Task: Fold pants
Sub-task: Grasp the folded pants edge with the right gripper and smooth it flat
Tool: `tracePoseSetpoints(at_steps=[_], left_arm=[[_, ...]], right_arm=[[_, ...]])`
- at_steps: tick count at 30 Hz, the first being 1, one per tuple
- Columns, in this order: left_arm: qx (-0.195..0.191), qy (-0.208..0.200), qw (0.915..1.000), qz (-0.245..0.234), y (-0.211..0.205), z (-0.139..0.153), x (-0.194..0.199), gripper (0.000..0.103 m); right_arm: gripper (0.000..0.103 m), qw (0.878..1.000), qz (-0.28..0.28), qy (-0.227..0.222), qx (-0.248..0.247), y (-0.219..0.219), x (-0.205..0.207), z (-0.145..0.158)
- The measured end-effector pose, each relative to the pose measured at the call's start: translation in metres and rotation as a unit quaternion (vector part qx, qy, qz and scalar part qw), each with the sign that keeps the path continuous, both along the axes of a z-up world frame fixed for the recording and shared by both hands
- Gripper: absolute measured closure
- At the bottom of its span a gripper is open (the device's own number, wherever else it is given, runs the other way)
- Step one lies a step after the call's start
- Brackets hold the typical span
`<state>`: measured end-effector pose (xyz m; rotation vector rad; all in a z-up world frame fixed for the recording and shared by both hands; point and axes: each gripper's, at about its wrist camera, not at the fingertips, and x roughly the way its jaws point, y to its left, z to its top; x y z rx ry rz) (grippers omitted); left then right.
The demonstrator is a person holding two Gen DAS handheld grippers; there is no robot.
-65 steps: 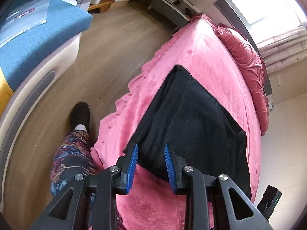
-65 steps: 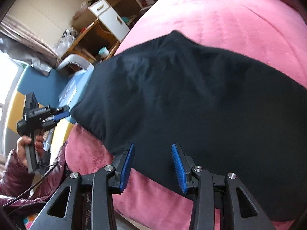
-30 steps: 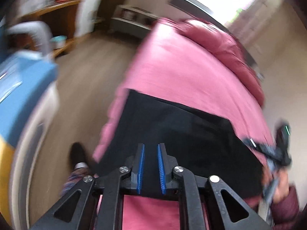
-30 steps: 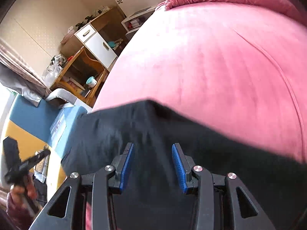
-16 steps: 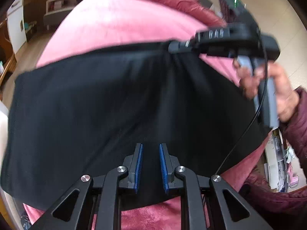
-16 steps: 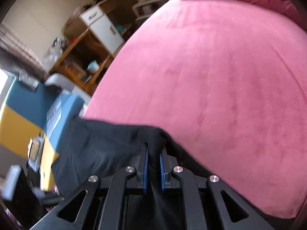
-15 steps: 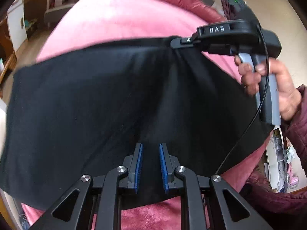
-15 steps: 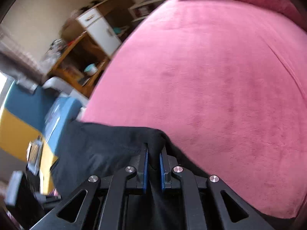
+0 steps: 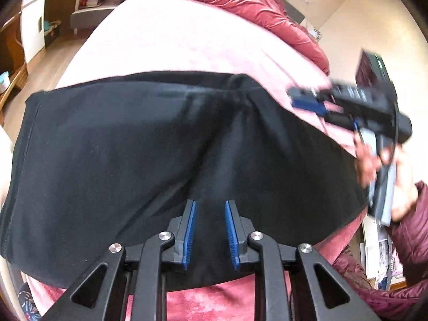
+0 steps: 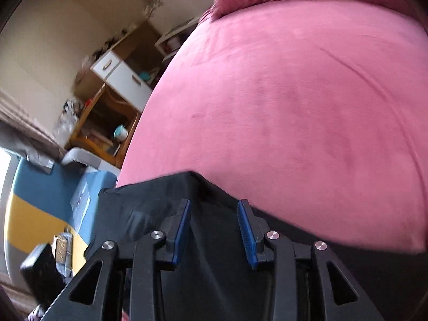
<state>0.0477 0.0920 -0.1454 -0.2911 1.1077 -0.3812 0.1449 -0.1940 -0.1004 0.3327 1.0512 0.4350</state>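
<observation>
**A:** Item one, the surface: a bed (image 9: 165, 40) under a pink velvet cover, darker pink pillows (image 9: 240, 2) at its head. What lies on it?

**B:** Black pants (image 9: 128, 155), folded to a broad band across the near end of the bed. A pinched ridge near the far edge, probably where the right gripper (image 9: 307, 101) had its hold.

**A:** Change since half a second ago?

**B:** Both grips let go. The right gripper had its jaws clenched on that far edge; now they stand apart, drawn off to the side and blurred. The left gripper (image 9: 209, 232) was nearly closed; its jaws are now parted over the near edge, holding nothing.

**A:** Meaning?

**B:** One fold appears laid down; a further fold likely remains.

**A:** Surroundings, obstructions?

**B:** White cabinet (image 10: 120, 77), wooden desk (image 10: 107, 123), blue-and-yellow furniture (image 10: 34, 187), all well apart. The bed ahead is bare. Only the ridge wants smoothing.
</observation>
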Motion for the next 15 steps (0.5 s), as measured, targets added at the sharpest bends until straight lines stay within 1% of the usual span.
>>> tracePoseSetpoints(at_steps=[2, 4, 5, 6, 7, 8, 9, 10, 11, 12, 13, 14, 15], left_arm=[[0.005, -0.001, 1.0, -0.005, -0.004, 0.001, 0.0, 0.08], [0.012, 0.004, 0.9998, -0.012, -0.011, -0.003, -0.001, 0.079], [0.016, 0.008, 0.9997, -0.014, -0.014, -0.003, -0.002, 0.079], [0.029, 0.02, 0.9993, -0.011, -0.016, -0.009, -0.002, 0.079], [0.037, 0.026, 0.9989, -0.01, -0.019, -0.011, -0.003, 0.079], [0.041, 0.028, 0.9987, -0.01, -0.02, -0.014, -0.003, 0.079], [0.043, 0.03, 0.9986, -0.006, -0.019, -0.016, -0.003, 0.079], [0.041, 0.034, 0.9986, 0.0, -0.018, -0.017, -0.002, 0.079], [0.04, 0.036, 0.9985, 0.004, -0.017, -0.016, -0.002, 0.079], [0.047, 0.036, 0.9983, 0.005, -0.018, -0.014, -0.001, 0.079], [0.053, 0.034, 0.998, 0.004, -0.019, -0.012, -0.002, 0.079], [0.059, 0.031, 0.9978, 0.003, -0.024, -0.012, -0.001, 0.079], [0.062, 0.029, 0.9976, 0.001, -0.025, -0.01, -0.001, 0.077]], right_arm=[[0.066, 1.0, 0.003, 0.007, -0.005, -0.013, -0.022, -0.001], [0.066, 1.0, -0.001, 0.013, -0.025, -0.026, -0.044, -0.009], [0.066, 0.999, -0.008, 0.018, -0.031, -0.03, -0.048, -0.014], [0.066, 0.999, -0.023, 0.027, -0.04, -0.04, -0.052, -0.022], [0.068, 0.998, -0.038, 0.033, -0.048, -0.048, -0.054, -0.028], [0.081, 0.996, -0.055, 0.036, -0.062, -0.058, -0.053, -0.037], [0.098, 0.995, -0.064, 0.038, -0.066, -0.063, -0.051, -0.042], [0.103, 0.994, -0.077, 0.044, -0.065, -0.069, -0.048, -0.049], [0.103, 0.994, -0.087, 0.049, -0.05, -0.076, -0.046, -0.052], [0.103, 0.994, -0.096, 0.053, -0.03, -0.083, -0.047, -0.051], [0.103, 0.994, -0.097, 0.051, -0.023, -0.087, -0.049, -0.048], [0.103, 0.994, -0.095, 0.038, -0.023, -0.091, -0.055, -0.041], [0.097, 0.994, -0.097, 0.031, -0.027, -0.099, -0.061, -0.037]])
